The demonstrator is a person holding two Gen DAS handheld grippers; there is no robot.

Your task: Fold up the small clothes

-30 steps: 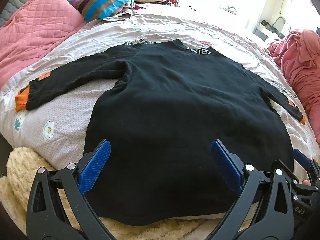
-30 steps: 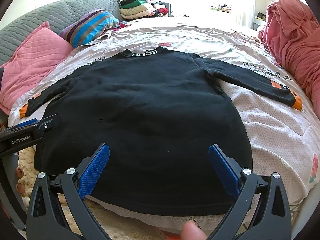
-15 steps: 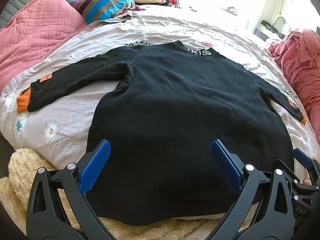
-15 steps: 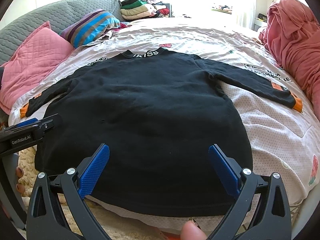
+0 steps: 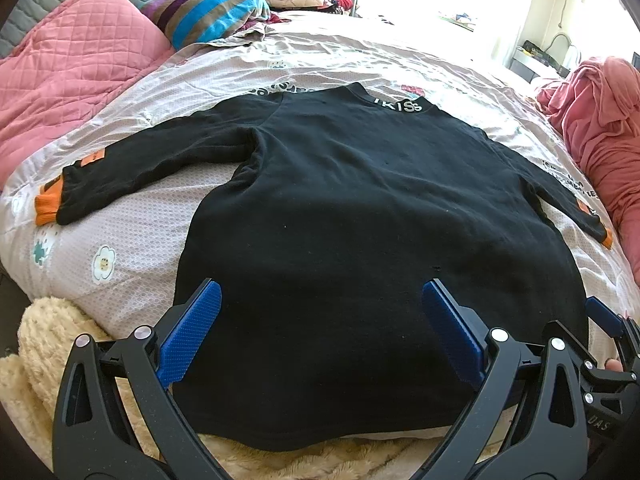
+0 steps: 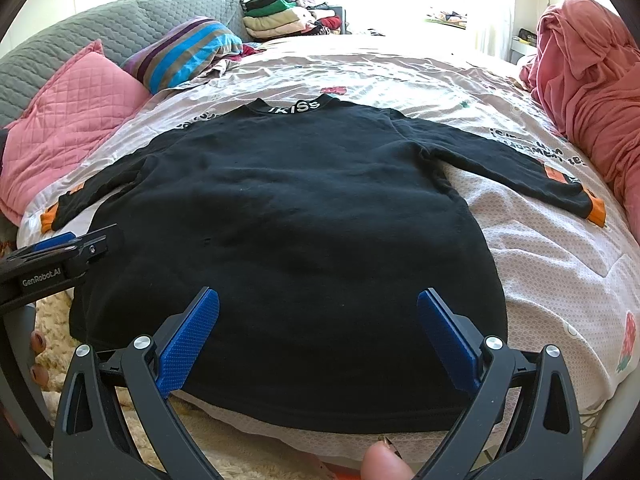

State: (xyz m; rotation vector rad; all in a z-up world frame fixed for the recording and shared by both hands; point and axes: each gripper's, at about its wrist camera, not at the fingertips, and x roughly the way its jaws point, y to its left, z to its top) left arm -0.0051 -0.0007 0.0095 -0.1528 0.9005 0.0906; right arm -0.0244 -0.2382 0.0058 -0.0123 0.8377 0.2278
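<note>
A black long-sleeved sweatshirt [image 5: 360,208] [image 6: 304,208] lies flat on the bed, back up, collar lettering at the far end and both sleeves spread out with orange cuffs [image 5: 46,204] [image 6: 596,212]. My left gripper [image 5: 320,320] hovers open over the left part of the hem, nothing between its blue pads. Over the right part of the hem, my right gripper [image 6: 318,320] is open as well and holds nothing. The left gripper's side [image 6: 56,264] shows at the left edge of the right wrist view. A fingertip [image 6: 384,462] shows at the bottom there.
The bed has a pale patterned sheet [image 5: 132,248] [image 6: 560,272]. Pink quilted pillow [image 5: 76,68] and striped cushion [image 5: 208,12] lie far left. A pink blanket heap [image 6: 588,92] is on the right. Folded clothes [image 6: 280,16] are stacked at the back. A cream fluffy throw [image 5: 48,344] hangs near the front edge.
Both grippers have drawn back slightly and stay open; the sweatshirt has not moved.
</note>
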